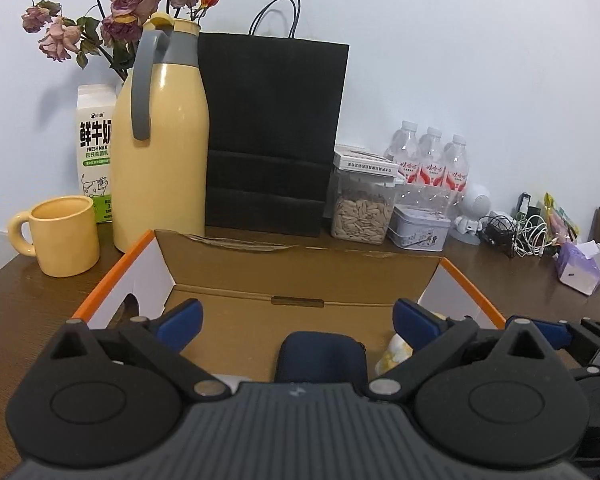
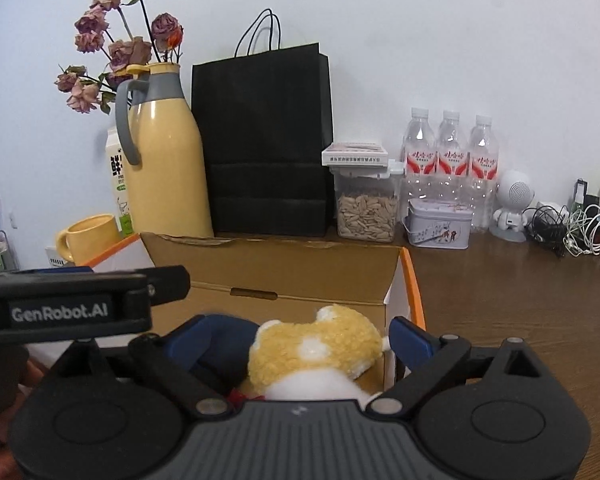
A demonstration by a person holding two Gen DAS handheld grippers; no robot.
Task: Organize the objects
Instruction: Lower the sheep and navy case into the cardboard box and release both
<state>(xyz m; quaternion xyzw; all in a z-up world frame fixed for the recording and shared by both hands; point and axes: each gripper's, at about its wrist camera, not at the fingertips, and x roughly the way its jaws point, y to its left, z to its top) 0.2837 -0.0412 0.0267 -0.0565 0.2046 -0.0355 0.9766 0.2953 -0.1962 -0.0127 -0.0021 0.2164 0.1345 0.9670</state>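
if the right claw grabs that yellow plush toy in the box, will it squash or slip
The plush toy looks fluffy and stuffed, so it would probably squash between the pads rather than slip. It likely weighs little for its bulk. Lying in the cardboard box beside a dark blue pouch, it seems unlikely to roll.

"FRESH MILK" on milk carton (image 1: 95,152)

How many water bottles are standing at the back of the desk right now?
3. The water bottles stand side by side in a row against the wall, behind the seed jar and the tin; more could be hidden behind them.
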